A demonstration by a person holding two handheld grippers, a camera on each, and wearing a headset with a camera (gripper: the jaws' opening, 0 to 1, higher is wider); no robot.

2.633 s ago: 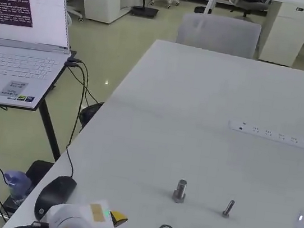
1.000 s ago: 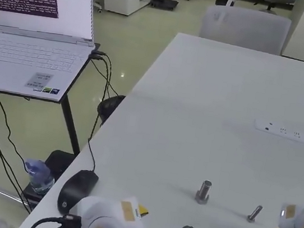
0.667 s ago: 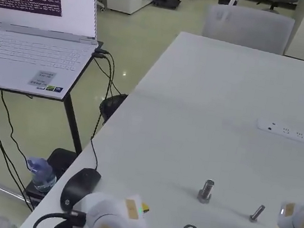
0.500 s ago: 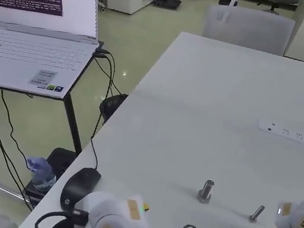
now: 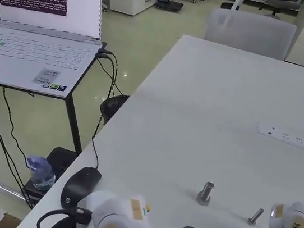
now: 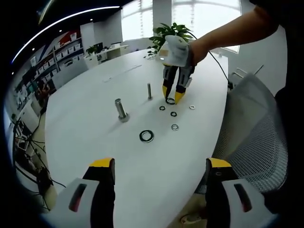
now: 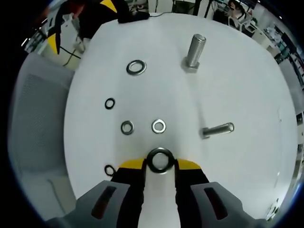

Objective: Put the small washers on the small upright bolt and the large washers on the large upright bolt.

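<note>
Right gripper view: large washer (image 7: 160, 160) between right gripper (image 7: 159, 166) tips, on table (image 7: 247, 80).

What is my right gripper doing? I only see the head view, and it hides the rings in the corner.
Observer: The right gripper view shows the right gripper with a jaw on each side of a large washer lying flat. I can't tell if it pinches it yet.
Operator: How many little rings are there?
Observer: Four small washers lie loose just beyond that one.
Operator: And my left one?
Observer: The left gripper is open, jaws wide apart, holding nothing.
</note>
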